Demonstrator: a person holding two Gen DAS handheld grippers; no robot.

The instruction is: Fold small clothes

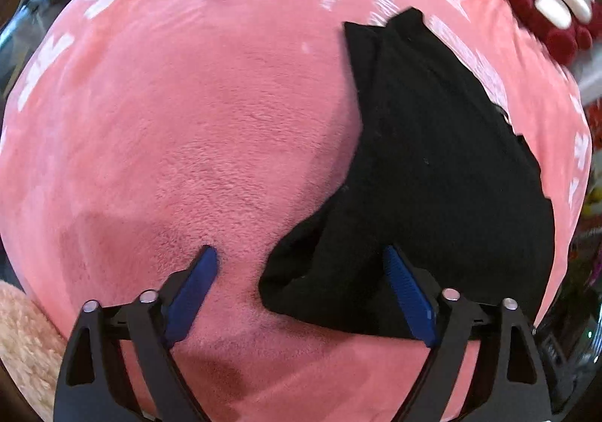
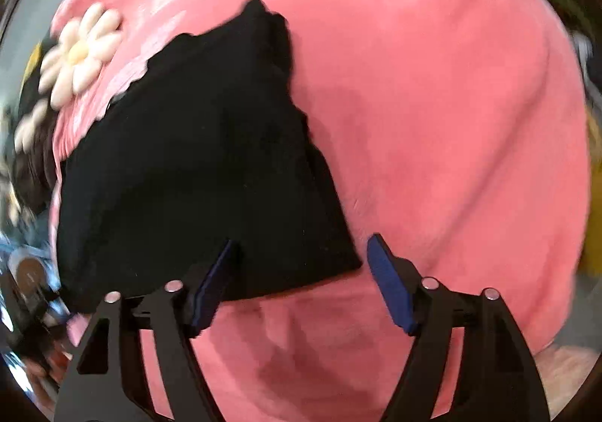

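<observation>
One black garment (image 1: 432, 158) lies on one pink fleece blanket (image 1: 188, 140), and the same single garment (image 2: 195, 166) and blanket (image 2: 432, 121) appear in the right wrist view. Two grippers are in view, the left gripper (image 1: 301, 260) and the right gripper (image 2: 303, 252), each with two blue-padded fingers spread apart, making four fingers in all. At the blanket's edge the right wrist view shows two white daisy-shaped flowers, one whole (image 2: 81, 53) and one partly cut off (image 2: 32, 128), while the left wrist view shows one dark red flower (image 1: 560, 19) with white petals, too blurred to count them.
</observation>
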